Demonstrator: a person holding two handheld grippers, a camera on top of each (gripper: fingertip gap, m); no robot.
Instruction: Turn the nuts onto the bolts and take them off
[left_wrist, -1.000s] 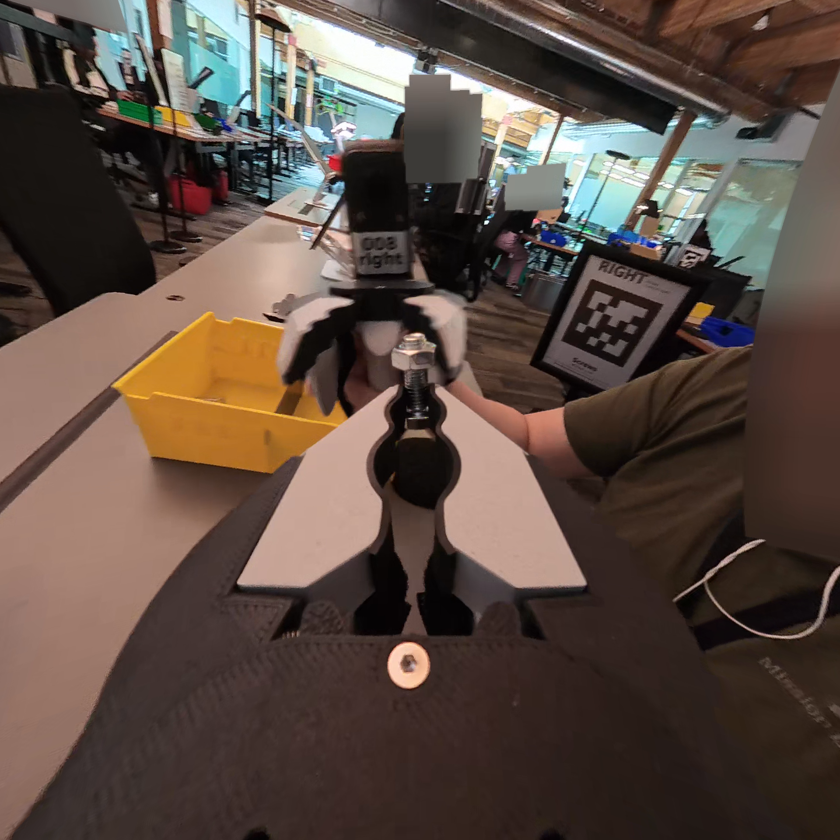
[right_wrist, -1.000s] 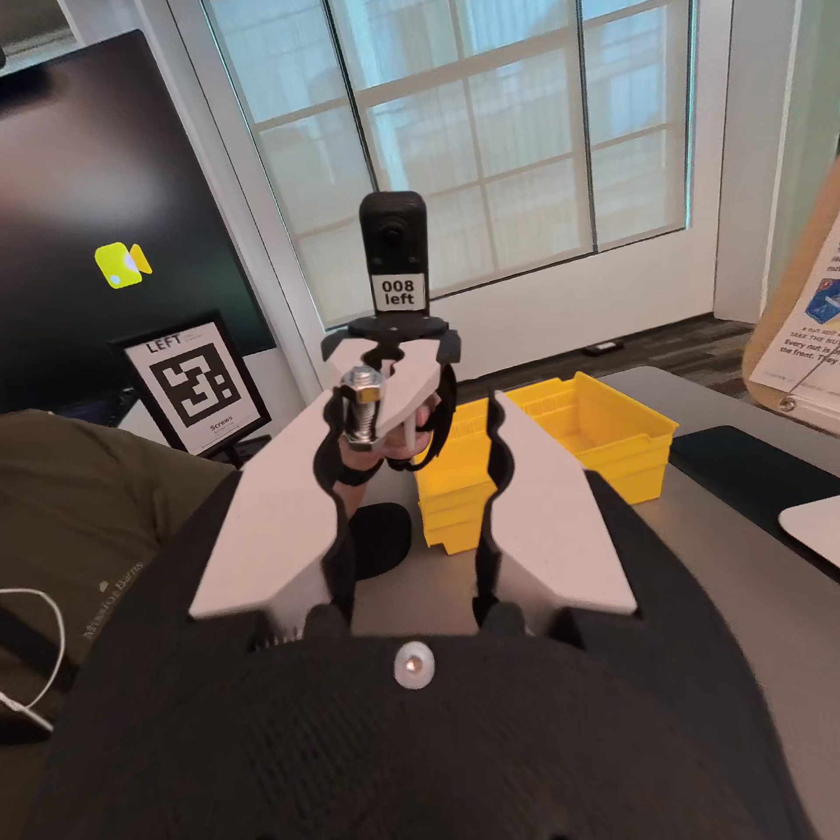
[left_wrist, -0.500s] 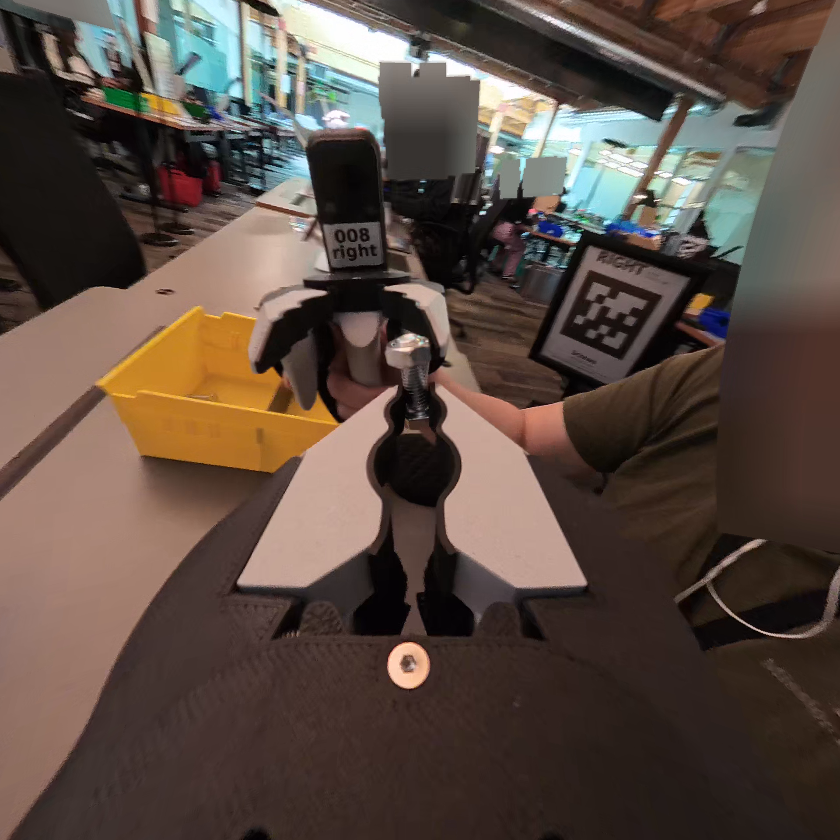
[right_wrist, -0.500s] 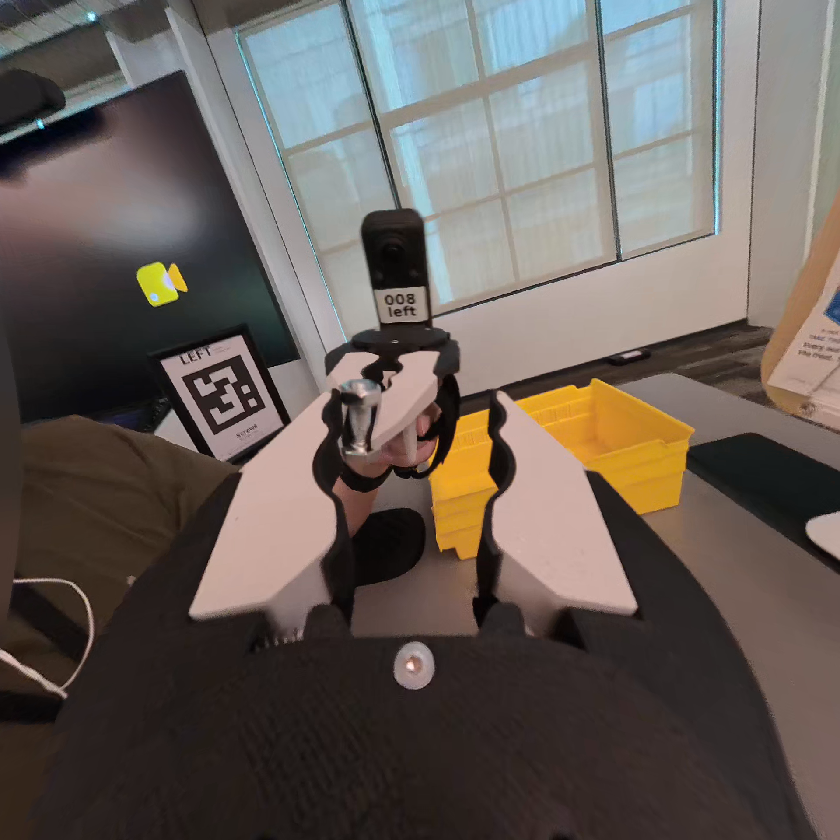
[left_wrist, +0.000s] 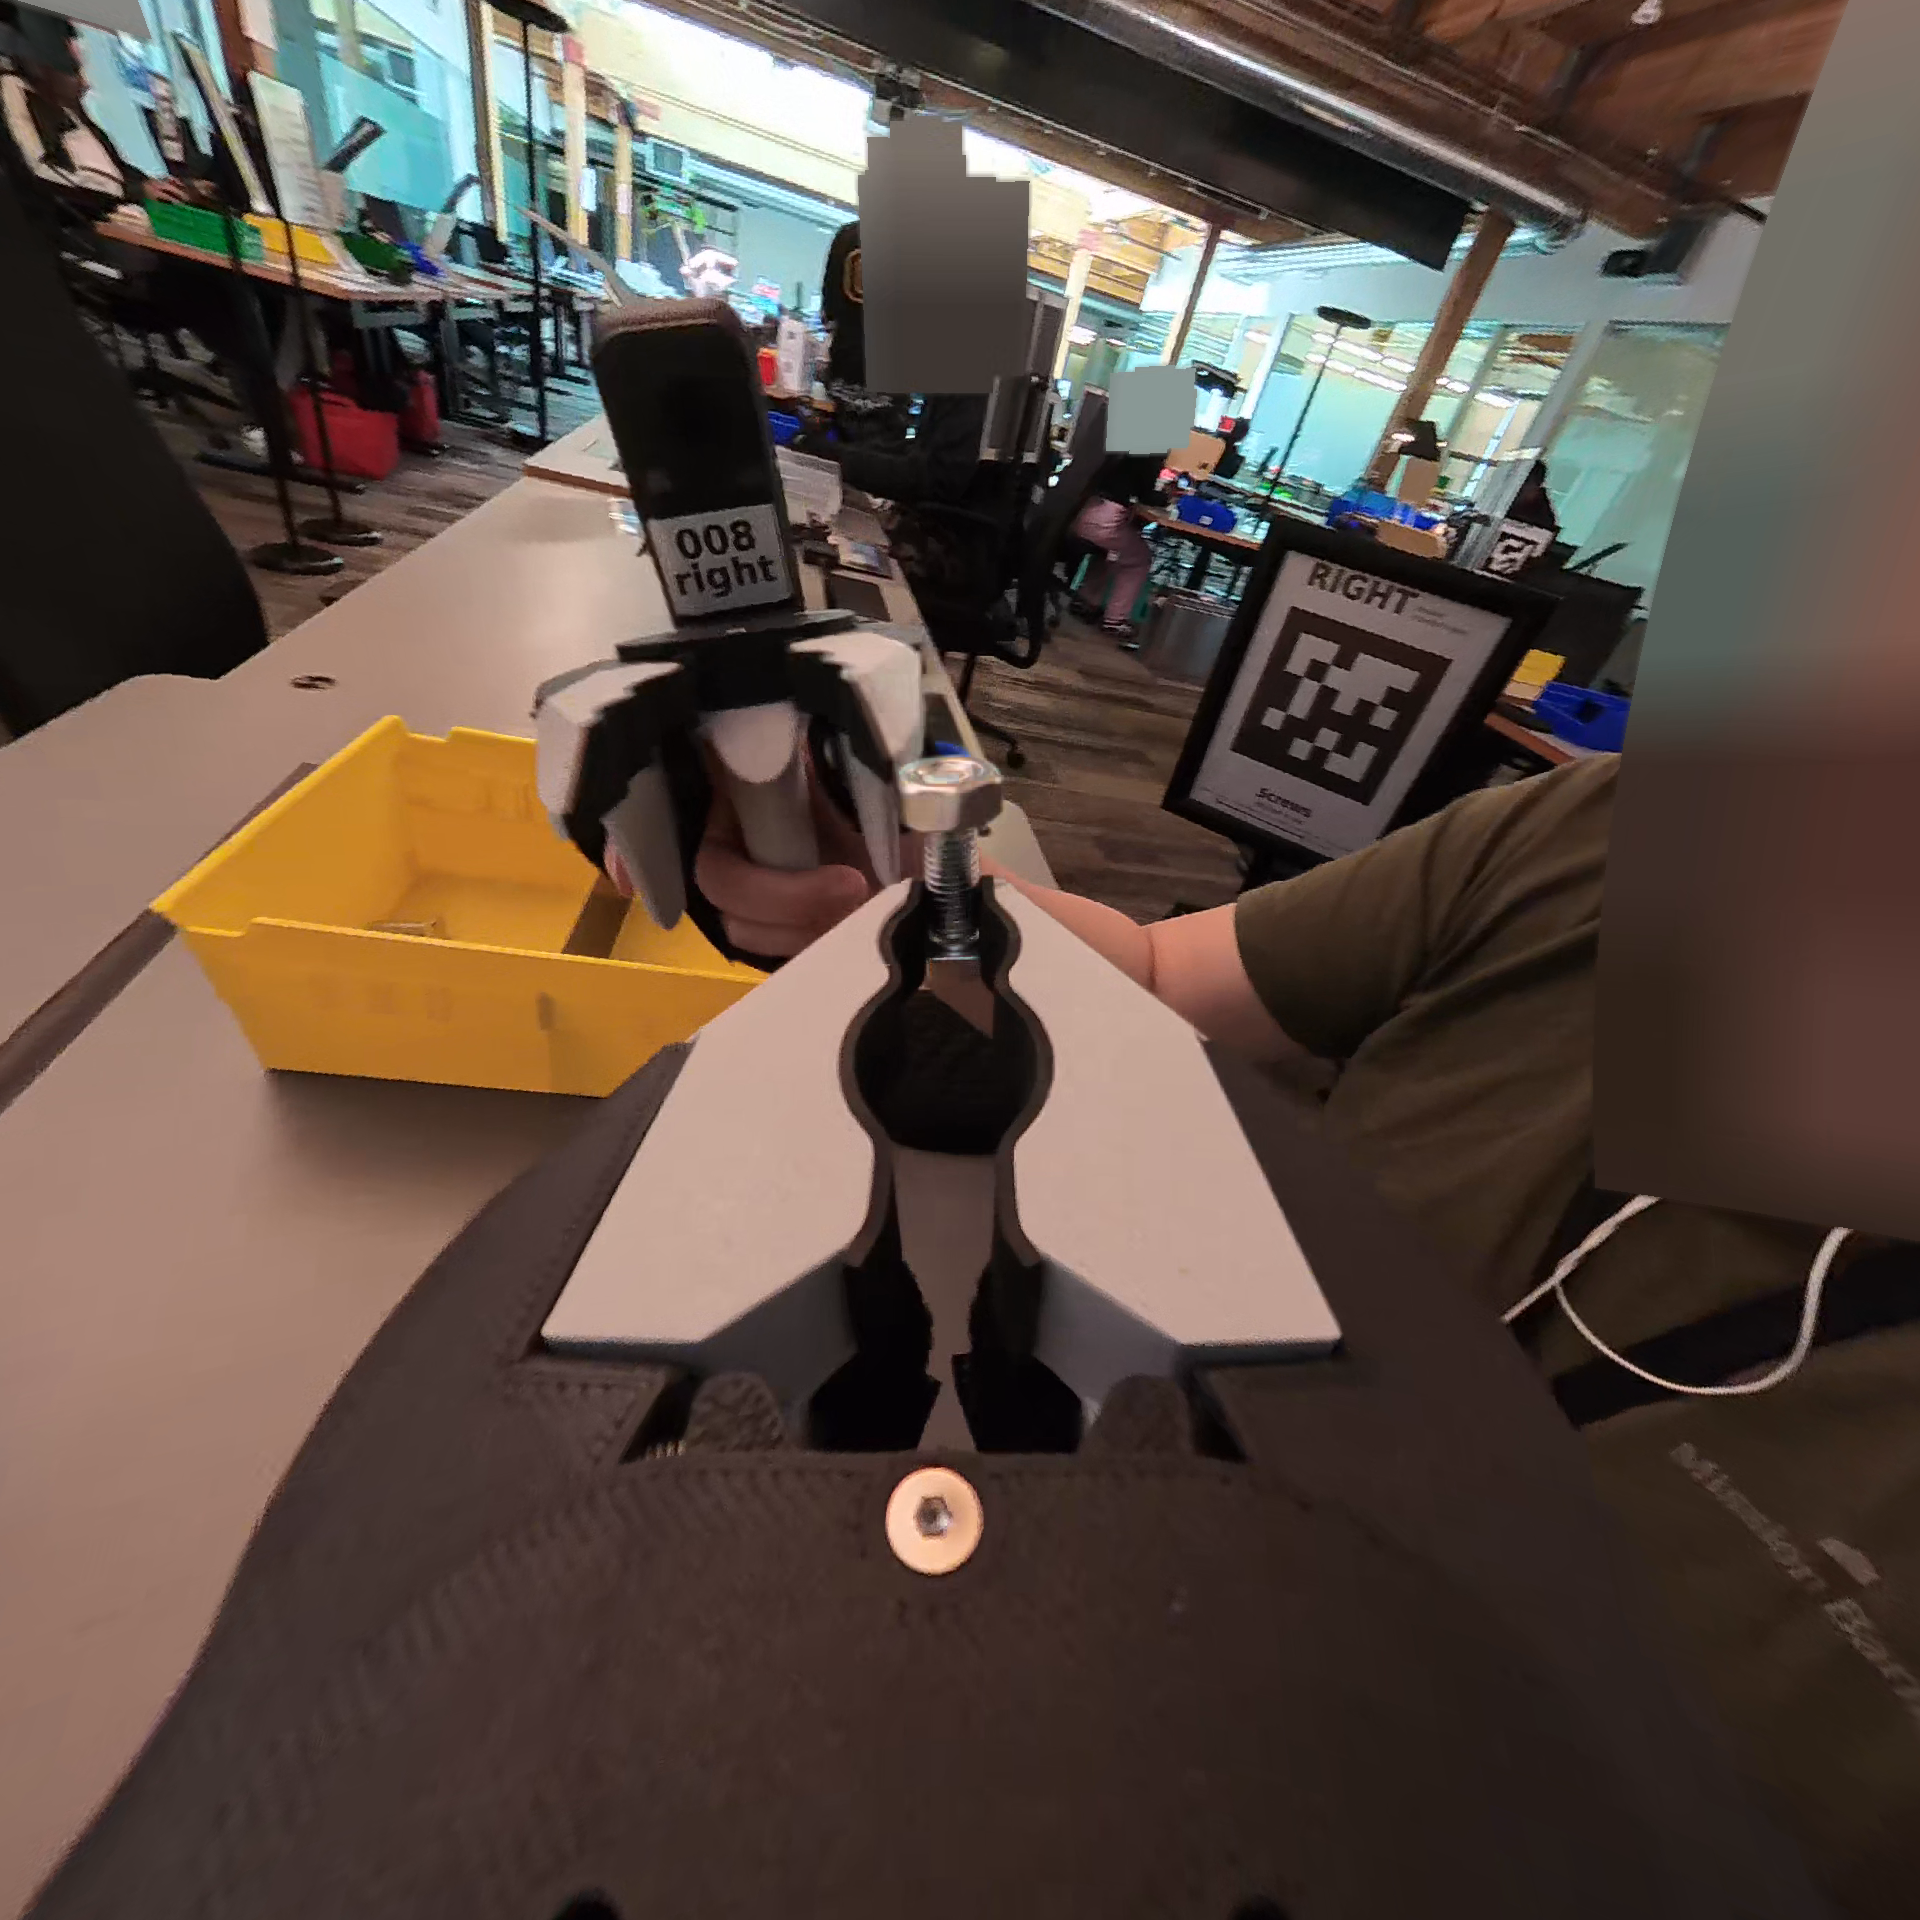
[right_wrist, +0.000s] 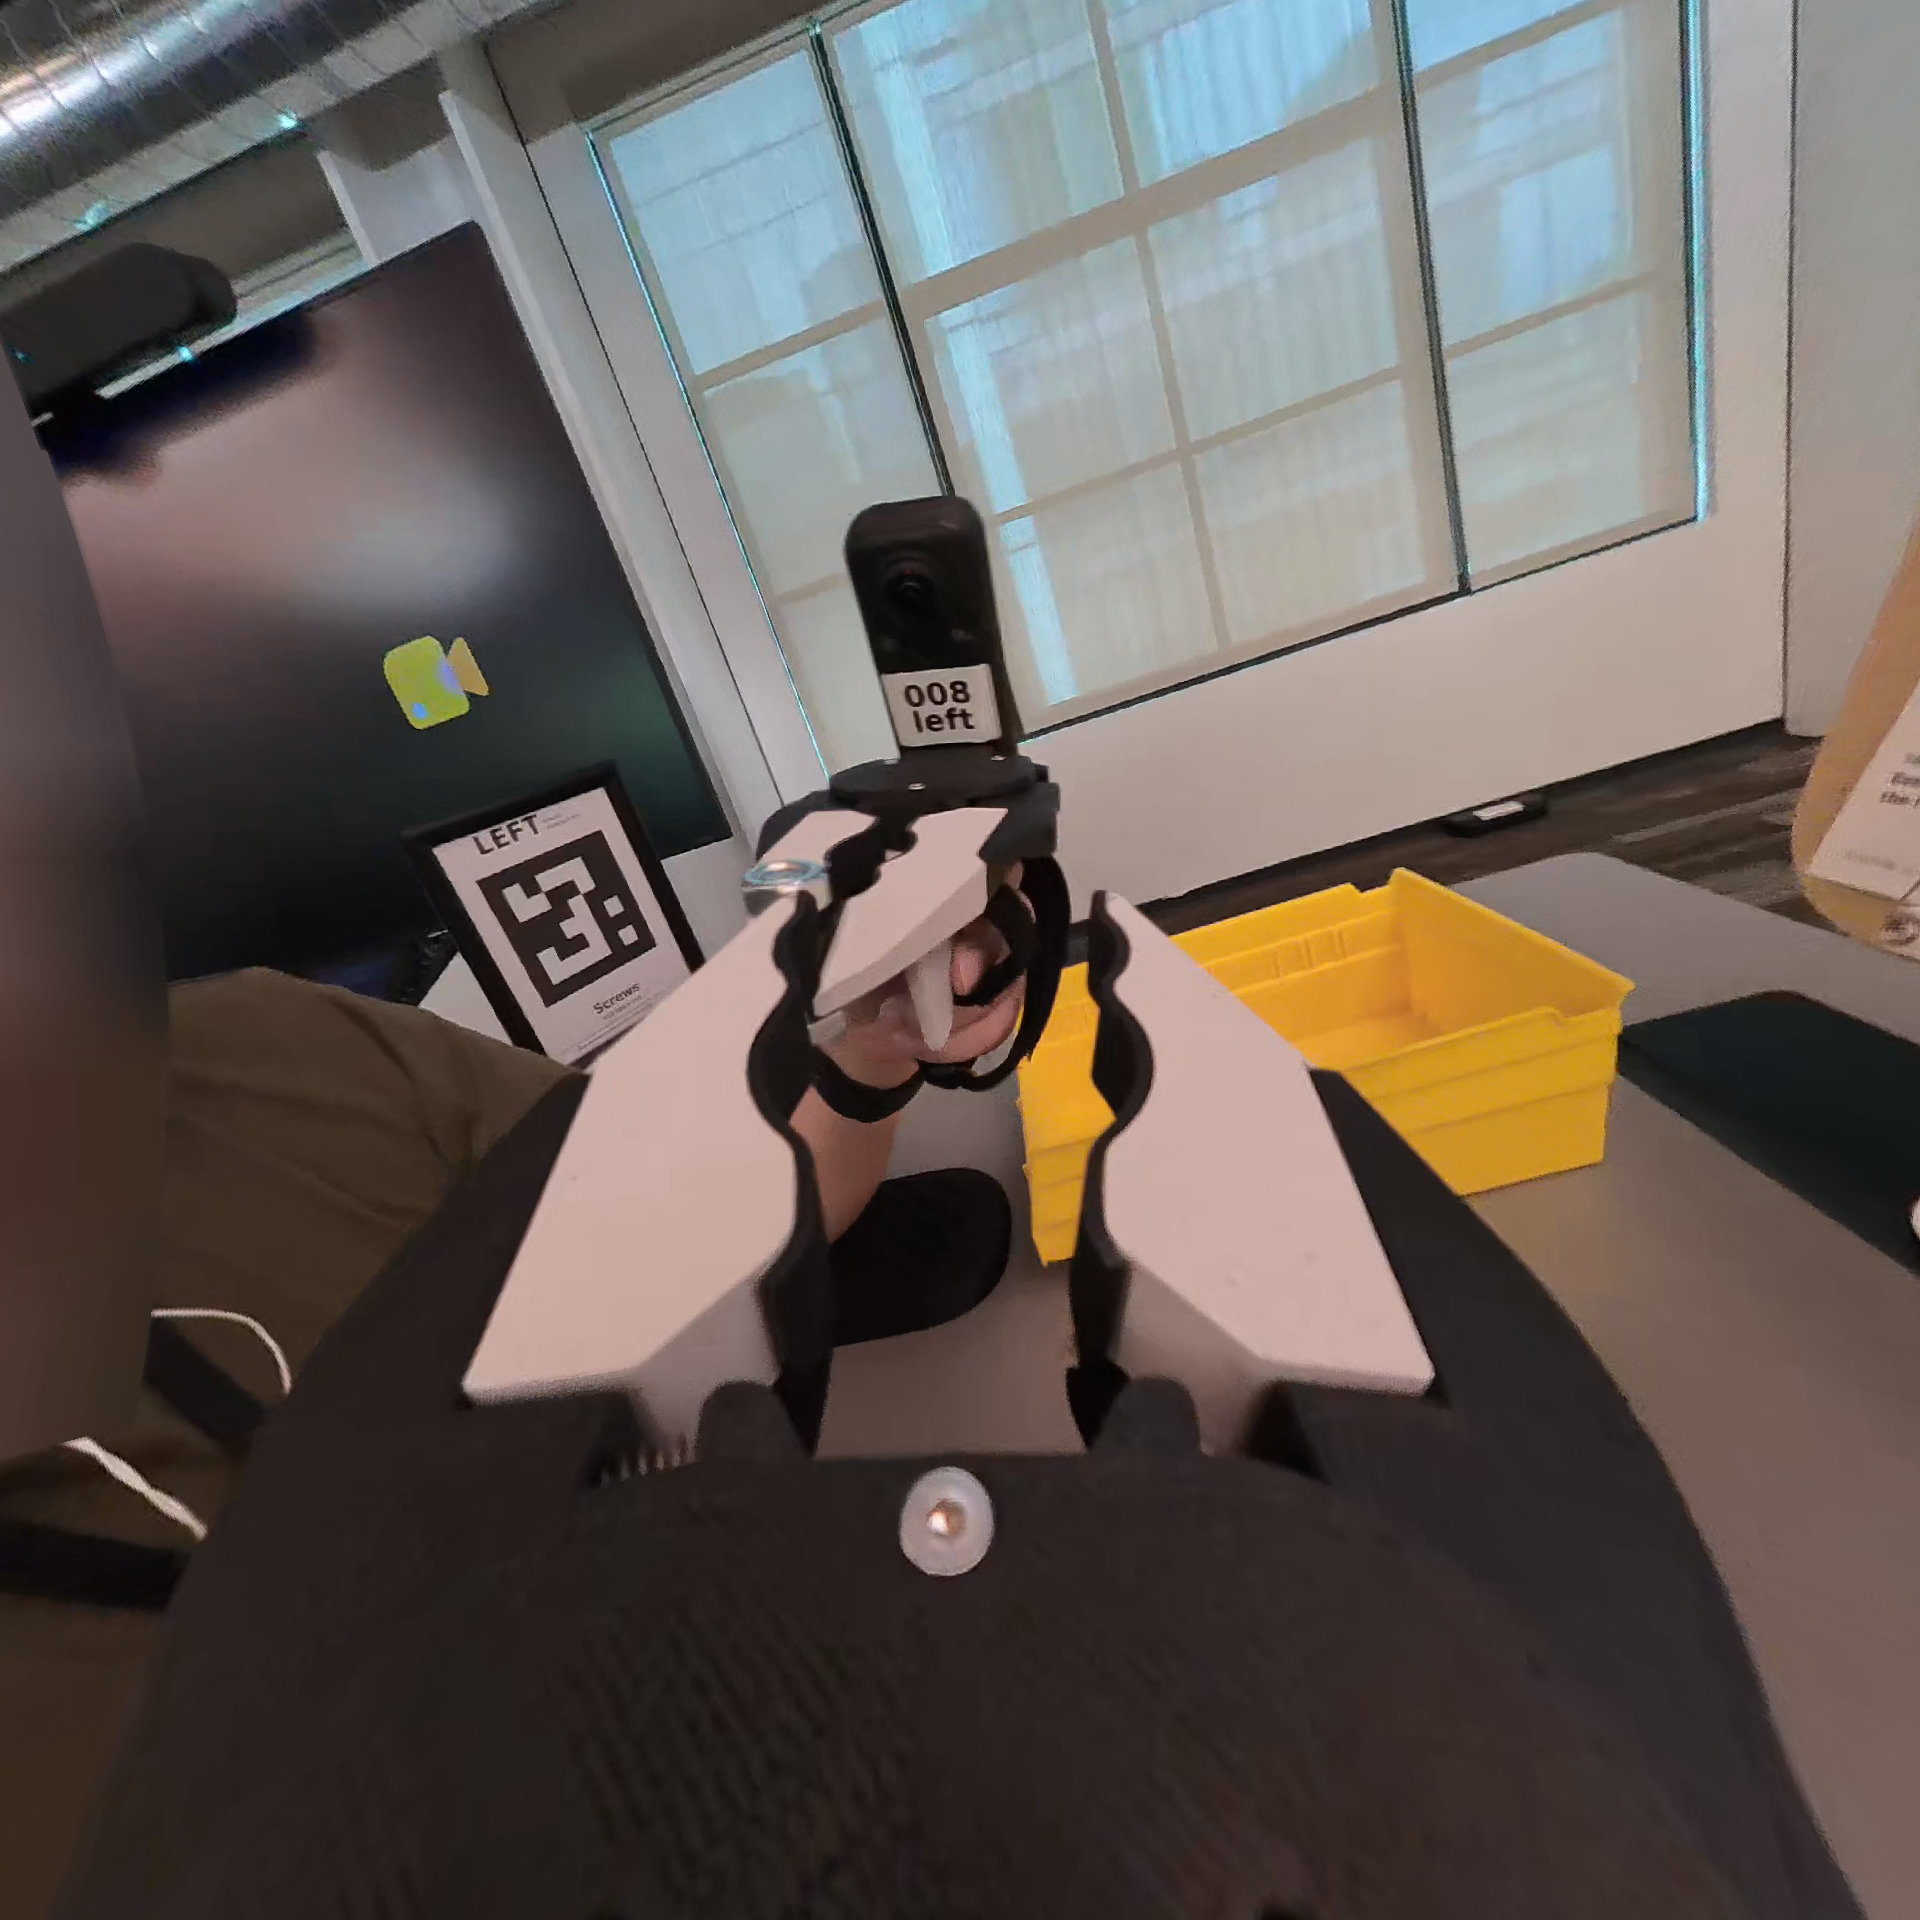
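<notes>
My left gripper (left_wrist: 951, 940) is shut on the head end of a steel bolt (left_wrist: 951, 883). The threaded shank sticks out past the fingertips, with a hex nut (left_wrist: 949, 792) at its far end. My right gripper (right_wrist: 943, 912) is open and empty. In the left wrist view it (left_wrist: 727, 790) is just left of the nut and apart from it. In the right wrist view the left gripper (right_wrist: 904, 914) faces me, and the nut (right_wrist: 784, 878) shows beside my left finger (right_wrist: 686, 1122).
A yellow bin (left_wrist: 416, 997) stands on the grey table (left_wrist: 156, 1247), left of the grippers, with a small part inside. Stacked yellow bins (right_wrist: 1455, 1060) sit to the right in the right wrist view. Framed marker signs (left_wrist: 1340, 696) (right_wrist: 566, 920) stand nearby. The person's arm (left_wrist: 1195, 956) is at the right. The left gripper's tips are roughly 5 centimetres from the right gripper's.
The right gripper has shifted left, away from behind the nut, and stays open. The left gripper has tilted with the bolt, so the nut now sits beside the right gripper's left finger.
</notes>
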